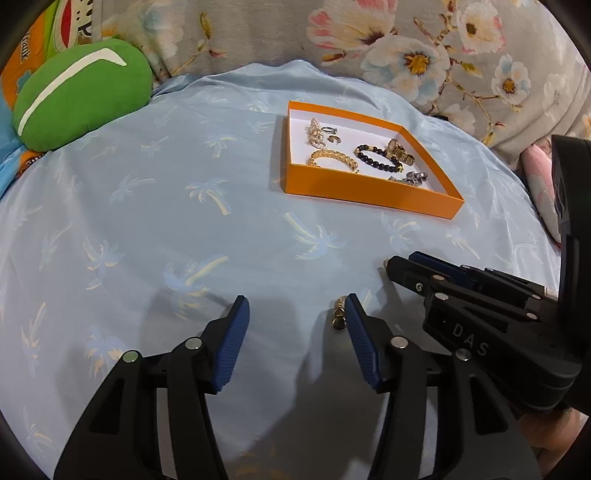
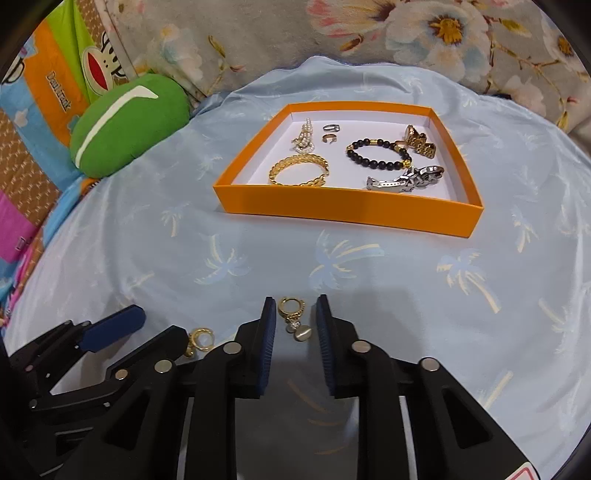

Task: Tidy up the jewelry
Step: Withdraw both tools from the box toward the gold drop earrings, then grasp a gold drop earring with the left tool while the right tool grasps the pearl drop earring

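Right gripper (image 2: 295,325) sat low over the blue palm-print sheet (image 2: 369,266), jaws parted, straddling a gold drop earring (image 2: 293,319) that lay flat on the cloth between the pads, touching neither. Left gripper (image 1: 295,325) was alongside on its left, jaws spread wide, nothing between them. A second gold earring (image 2: 199,341) lay on the sheet between the two grippers, just beside the left gripper's right finger; the left wrist view caught only part of it behind that finger.

Farther off, well apart from both grippers, an orange tray (image 2: 347,214) with a white floor rested on the sheet. Inside it: a gold chain bracelet (image 2: 299,170) at near left, a silver watch (image 2: 406,180) at near right, a black bead bracelet (image 2: 376,154) behind them, a gold watch (image 2: 417,142) at far right, a pearl piece (image 2: 304,138) at far left, and two small rings (image 2: 330,132) beside it.

Far left, a green cushion (image 2: 125,122) lay at the sheet's edge. Floral fabric (image 2: 406,33) ran across the far side.
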A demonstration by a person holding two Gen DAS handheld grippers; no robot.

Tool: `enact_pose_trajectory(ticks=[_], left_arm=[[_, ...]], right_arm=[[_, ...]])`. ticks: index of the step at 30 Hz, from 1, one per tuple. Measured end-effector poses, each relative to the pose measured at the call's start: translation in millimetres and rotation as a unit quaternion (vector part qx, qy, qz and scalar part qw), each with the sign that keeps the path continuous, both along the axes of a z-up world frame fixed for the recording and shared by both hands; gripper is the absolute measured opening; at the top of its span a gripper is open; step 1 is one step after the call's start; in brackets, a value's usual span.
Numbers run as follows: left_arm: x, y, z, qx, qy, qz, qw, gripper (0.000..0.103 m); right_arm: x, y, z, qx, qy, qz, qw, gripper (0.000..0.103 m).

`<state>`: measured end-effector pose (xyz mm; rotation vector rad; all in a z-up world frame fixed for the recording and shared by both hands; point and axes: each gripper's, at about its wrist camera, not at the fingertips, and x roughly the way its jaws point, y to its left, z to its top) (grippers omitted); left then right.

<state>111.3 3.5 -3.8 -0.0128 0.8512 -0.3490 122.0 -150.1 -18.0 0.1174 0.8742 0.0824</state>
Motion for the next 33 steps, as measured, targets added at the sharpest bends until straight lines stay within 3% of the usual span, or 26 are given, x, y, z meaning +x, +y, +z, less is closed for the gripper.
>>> enact_pose_trajectory(ticks=[15, 25, 33], left_arm=[[-9.5, -23.4, -1.2, 0.026, -0.004, -0.032, 0.9992, 0.054], [-6.7, -35.1, -1.9, 0.021, -0.002, -0.044, 0.9988, 0.014], [-7.0, -37.4, -2.0, 0.019, -0.002, -0.048, 0.9987, 0.009]], right_arm=[[-45.9, -36.9, -1.8, 0.030, -0.003, -0.050, 0.998, 0.012], [-46.3, -36.8, -1.5, 0.034, -0.005, -0.051, 0.998, 0.012], [-48.3, -38.6, -0.5, 0.038, -0.010, -0.051, 0.998, 0.012]])
